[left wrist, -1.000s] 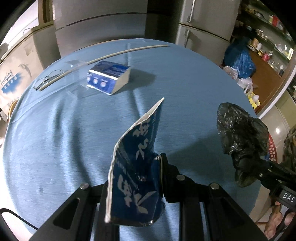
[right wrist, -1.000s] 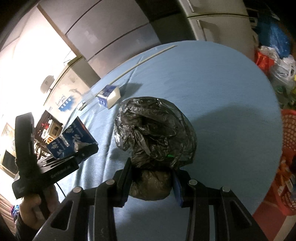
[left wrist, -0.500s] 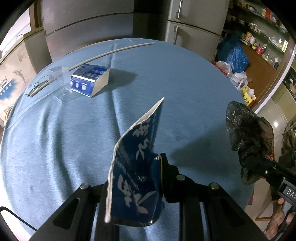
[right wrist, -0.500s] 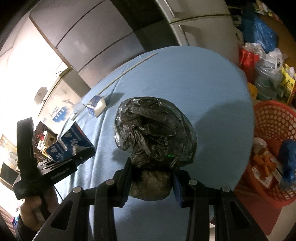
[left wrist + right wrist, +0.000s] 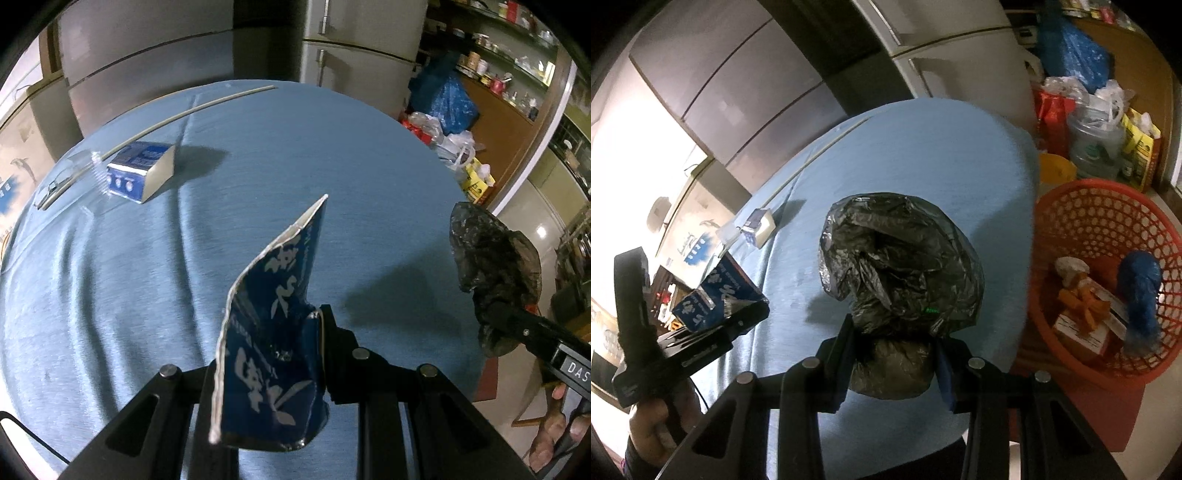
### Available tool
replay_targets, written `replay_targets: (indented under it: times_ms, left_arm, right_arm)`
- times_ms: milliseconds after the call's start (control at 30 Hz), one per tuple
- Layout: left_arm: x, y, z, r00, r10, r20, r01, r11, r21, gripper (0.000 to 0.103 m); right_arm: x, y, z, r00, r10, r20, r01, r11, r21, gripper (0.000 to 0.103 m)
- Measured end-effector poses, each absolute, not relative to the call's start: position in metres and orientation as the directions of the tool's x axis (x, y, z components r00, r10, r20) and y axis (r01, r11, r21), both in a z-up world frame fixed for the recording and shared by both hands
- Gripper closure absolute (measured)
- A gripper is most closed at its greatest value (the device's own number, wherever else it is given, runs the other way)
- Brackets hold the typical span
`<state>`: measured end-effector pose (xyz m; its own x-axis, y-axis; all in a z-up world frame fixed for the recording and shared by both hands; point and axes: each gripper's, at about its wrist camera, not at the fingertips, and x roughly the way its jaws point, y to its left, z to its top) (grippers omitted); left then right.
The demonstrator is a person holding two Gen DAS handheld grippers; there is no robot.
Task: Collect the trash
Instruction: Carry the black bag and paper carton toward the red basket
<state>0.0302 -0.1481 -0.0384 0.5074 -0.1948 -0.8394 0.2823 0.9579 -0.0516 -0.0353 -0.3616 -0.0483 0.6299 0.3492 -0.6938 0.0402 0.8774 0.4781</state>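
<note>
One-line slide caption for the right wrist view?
Right gripper clamps a crumpled black plastic bag over the blue table, red basket of trash alongside.

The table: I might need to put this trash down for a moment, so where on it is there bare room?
Most of the blue tablecloth is bare: the whole middle and the right side toward the red basket. Only the far left edge is crowded, where the blue box, a clear plastic cup, glasses and a long thin stick sit together.
</note>
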Motion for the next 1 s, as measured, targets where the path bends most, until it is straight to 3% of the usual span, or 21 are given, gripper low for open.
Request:
replay_targets:
  times_ms: [600, 1000]
  left_arm:
    - [0.027, -0.201, -0.033, 0.489, -0.228, -0.842, 0.384, 0.923, -0.027, 0.081]
    - [0.027, -0.243, -0.037, 0.456, -0.255, -0.852, 0.458, 0.889, -0.022, 0.081]
  right_arm:
    - [-0.064, -0.431, -0.044, 0.693, 0.235, -0.682, 0.171, 0.865, 0.472, 0.062]
    - [-0.09, -0.503, -0.05, 0.7, 0.087, -0.708, 0.333, 0.838, 0.433, 0.062]
